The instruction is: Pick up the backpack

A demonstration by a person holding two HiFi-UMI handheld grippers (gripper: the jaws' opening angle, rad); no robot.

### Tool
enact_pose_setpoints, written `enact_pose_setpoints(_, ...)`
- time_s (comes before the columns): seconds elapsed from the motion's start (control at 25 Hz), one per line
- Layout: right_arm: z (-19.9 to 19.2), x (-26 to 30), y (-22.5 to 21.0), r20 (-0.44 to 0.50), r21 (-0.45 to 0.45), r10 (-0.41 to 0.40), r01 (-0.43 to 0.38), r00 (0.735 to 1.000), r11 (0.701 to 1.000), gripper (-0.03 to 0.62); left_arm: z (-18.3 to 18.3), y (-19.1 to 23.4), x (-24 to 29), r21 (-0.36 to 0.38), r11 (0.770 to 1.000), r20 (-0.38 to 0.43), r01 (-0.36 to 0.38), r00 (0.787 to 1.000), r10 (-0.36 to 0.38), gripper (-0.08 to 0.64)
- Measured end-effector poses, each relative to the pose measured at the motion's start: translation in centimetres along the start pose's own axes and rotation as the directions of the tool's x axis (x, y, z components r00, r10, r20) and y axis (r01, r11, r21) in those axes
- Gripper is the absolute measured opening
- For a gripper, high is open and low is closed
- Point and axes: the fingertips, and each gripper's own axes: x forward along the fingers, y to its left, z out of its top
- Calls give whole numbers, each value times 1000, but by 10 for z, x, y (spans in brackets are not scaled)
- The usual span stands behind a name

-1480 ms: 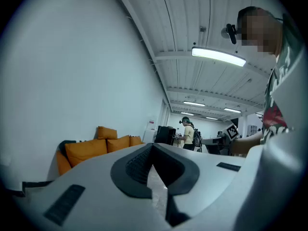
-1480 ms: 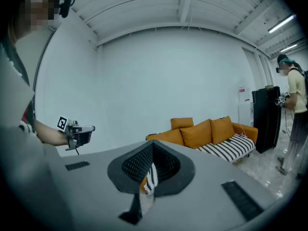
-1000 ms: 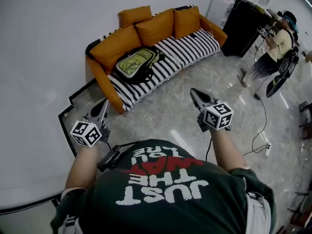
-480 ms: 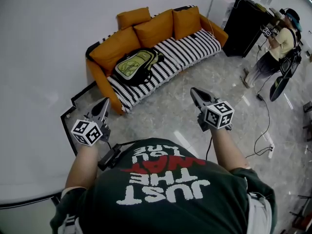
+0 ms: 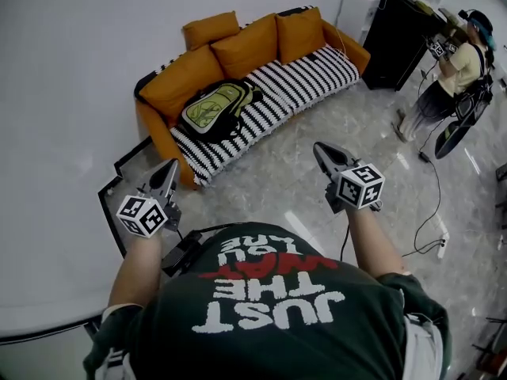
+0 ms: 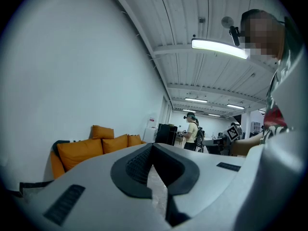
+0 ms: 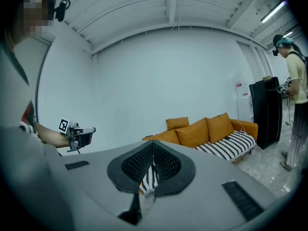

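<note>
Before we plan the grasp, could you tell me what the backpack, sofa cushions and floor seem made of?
Backpack: probably woven synthetic fabric, matte green and black; it slumps softly.
Sofa cushions: orange upholstery, smooth and plump; fabric or faux leather, unclear.
Floor: glossy veined tile, stone-like, showing light reflections.

Backpack (image 5: 210,108) on sofa (image 5: 317,74), before cushions (image 5: 252,44)

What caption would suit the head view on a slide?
Left tool and right tool, both shut and empty, held out toward a green backpack lying on a striped orange sofa.
</note>
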Motion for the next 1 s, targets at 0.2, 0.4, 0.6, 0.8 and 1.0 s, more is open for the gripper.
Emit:
enact_pose_setpoints(0.2, 6, 35, -12, -22, -5, -26, 25, 999, 1000, 31, -1, 39, 27, -34, 999, -4, 16, 1000, -16, 6)
enact_pose_setpoints(0.4, 12, 101, -18, -31, 16, -52, 53, 998, 998, 31, -11, 107, 73, -56, 995, -22, 77, 997, -79, 6)
enact_pose_setpoints(0.6, 43, 191, -30, -43, -18, -100, 99, 994, 995, 31, 15, 202, 133, -66, 989, -25, 130, 991, -132, 6)
enact_pose_setpoints(0.8, 88, 285, -36, -48, -11, -127, 126, 991, 992, 31, 44, 289, 184, -59, 982, -58, 177, 982, -181, 6)
enact_pose_setpoints(1.0, 114, 356, -48, -84, -27, -135, 134, 987, 991, 31, 51, 346, 213, -97, 978, -74, 184, 979, -192, 6)
